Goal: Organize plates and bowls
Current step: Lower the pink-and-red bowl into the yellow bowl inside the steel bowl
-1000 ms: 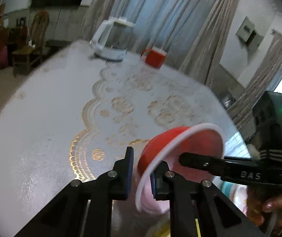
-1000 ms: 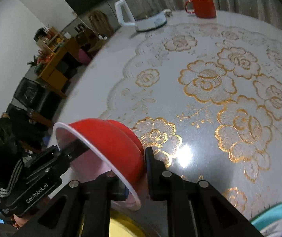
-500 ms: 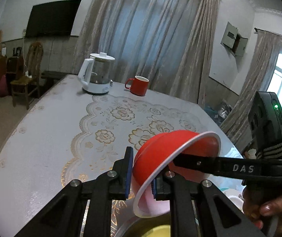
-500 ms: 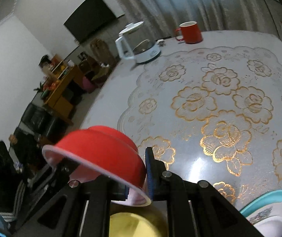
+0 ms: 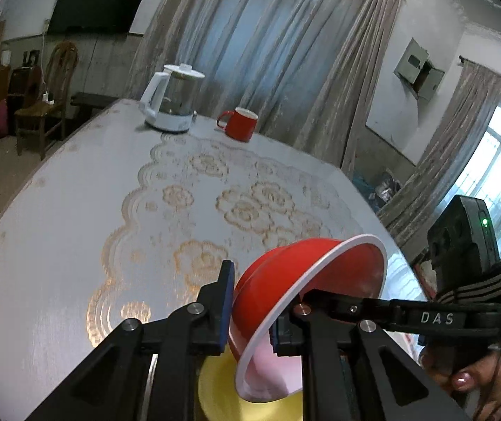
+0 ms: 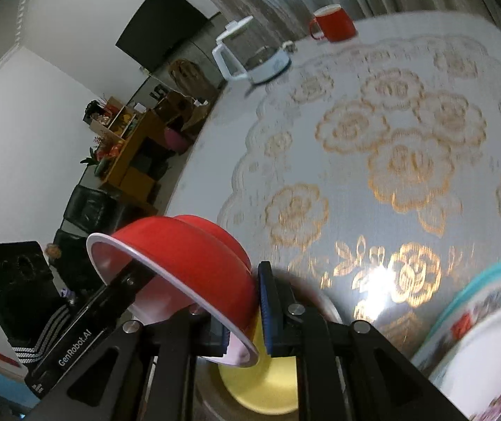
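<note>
**Red bowl tipped up over the yellow bowl, both tongs on its rim**

We grip one red bowl with both tongs. The left tongs pinch its rim from one side, the right tongs from the other; each pair is closed narrow on the bowl wall. Over the last second the bowl has risen off the desk and now hangs tilted above a yellow bowl, which we judge it should nest into once levelled.

Further out, a teal-rimmed patterned plate lies just beside the yellow bowl, close enough to catch on. Well apart, at the desk's far edge, stand a white kettle and a red mug, clear of our path.
</note>
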The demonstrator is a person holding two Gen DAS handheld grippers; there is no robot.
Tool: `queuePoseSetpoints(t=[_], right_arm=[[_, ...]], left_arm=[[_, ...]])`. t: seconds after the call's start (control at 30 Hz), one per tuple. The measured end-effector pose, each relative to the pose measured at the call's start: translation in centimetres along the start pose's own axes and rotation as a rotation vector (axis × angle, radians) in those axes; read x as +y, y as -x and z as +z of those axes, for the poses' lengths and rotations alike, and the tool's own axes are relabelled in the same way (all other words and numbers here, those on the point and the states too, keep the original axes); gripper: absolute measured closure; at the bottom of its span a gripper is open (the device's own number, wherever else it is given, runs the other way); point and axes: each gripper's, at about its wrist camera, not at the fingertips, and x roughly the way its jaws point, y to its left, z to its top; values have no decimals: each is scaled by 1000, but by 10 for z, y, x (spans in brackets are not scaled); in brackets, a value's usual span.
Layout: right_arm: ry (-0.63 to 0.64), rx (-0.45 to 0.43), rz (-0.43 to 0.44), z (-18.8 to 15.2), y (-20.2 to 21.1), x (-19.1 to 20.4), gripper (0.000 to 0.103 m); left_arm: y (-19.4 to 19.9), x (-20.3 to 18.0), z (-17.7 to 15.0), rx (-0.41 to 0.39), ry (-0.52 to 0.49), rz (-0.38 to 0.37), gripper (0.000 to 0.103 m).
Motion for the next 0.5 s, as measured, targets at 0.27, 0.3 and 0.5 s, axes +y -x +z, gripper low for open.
queuePoseSetpoints(t=[0.27, 0.3, 0.5], right_arm=[[-66, 50, 22, -46, -4, -14, 88], [-80, 57, 26, -50, -5, -16, 88], [-155, 84, 24, -72, -14, -30, 87]], left_arm=[[2, 3, -50, 92, 31, 20, 85], [1, 4, -54, 104, 31, 25, 85], [-8, 6, -77, 171, 36, 65, 85]])
